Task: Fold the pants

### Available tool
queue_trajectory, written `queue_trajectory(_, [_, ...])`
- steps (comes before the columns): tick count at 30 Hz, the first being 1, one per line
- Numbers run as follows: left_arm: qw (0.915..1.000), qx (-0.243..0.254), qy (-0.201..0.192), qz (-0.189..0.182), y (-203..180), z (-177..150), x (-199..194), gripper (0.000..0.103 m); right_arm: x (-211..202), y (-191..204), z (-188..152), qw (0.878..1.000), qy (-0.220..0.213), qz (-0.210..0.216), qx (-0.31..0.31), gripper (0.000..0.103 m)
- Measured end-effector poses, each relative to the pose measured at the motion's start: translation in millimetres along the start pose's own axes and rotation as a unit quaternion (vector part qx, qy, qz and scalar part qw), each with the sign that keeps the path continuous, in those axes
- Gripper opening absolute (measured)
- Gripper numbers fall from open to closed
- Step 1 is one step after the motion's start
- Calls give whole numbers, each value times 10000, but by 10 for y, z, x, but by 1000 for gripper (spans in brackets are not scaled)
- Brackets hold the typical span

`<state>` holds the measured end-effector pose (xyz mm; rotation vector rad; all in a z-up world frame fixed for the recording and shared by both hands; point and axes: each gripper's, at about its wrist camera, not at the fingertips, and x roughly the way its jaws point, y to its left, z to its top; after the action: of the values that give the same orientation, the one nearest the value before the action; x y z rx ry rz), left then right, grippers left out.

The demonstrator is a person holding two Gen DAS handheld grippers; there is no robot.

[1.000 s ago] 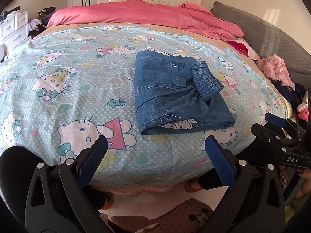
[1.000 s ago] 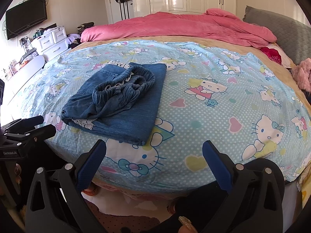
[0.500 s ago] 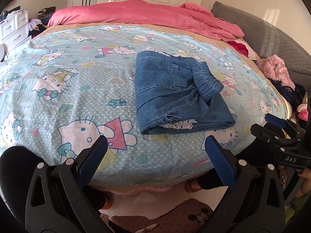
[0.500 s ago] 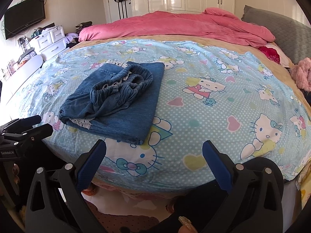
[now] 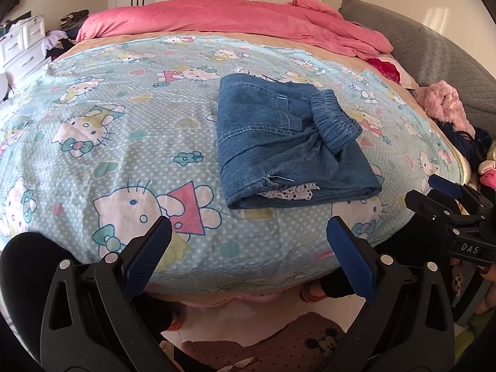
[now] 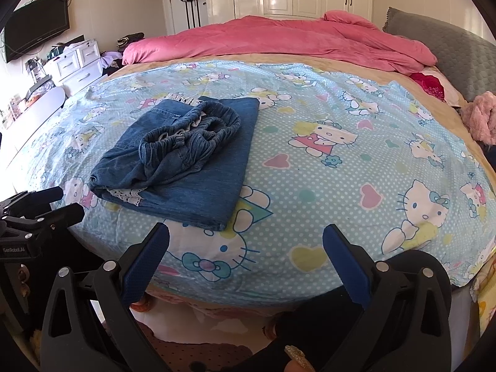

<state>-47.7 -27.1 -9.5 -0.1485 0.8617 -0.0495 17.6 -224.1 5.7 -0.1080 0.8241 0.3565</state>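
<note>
The blue denim pants [image 5: 285, 145] lie folded in a compact rectangle on the Hello Kitty sheet [image 5: 108, 130], elastic waistband on top and a bit of white lace showing at the near edge. They also show in the right wrist view [image 6: 186, 161]. My left gripper [image 5: 248, 241] is open and empty, held off the near edge of the bed, apart from the pants. My right gripper [image 6: 245, 248] is open and empty, also off the near edge. Each gripper shows in the other's view, the right one [image 5: 446, 204] and the left one [image 6: 40, 207].
A pink duvet [image 6: 279, 40] is bunched at the far side of the bed. A grey headboard cushion [image 6: 440, 52] and a pink fluffy garment [image 6: 480, 117] are at the right. White drawers [image 6: 77, 65] and a wall TV [image 6: 37, 28] stand at the left. Wardrobes line the back wall.
Both grippers have barely shifted, staying open off the bed edge. The pants have not moved.
</note>
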Motion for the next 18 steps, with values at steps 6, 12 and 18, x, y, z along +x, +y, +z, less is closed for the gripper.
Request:
queue_trajectory(6, [10000,13,-10,-11,-9,11,5,94,30,-1,7,10000,20,-18,4,99])
queue_trajectory(12, [10000,71,34,6,-9,46,64,94,114,-39,19,9999,85,8,53,99])
queue_trajectory(18, [9996,-140,-90,-208,198,191,48,94,250,-244,137,9998,117,-59,170,99])
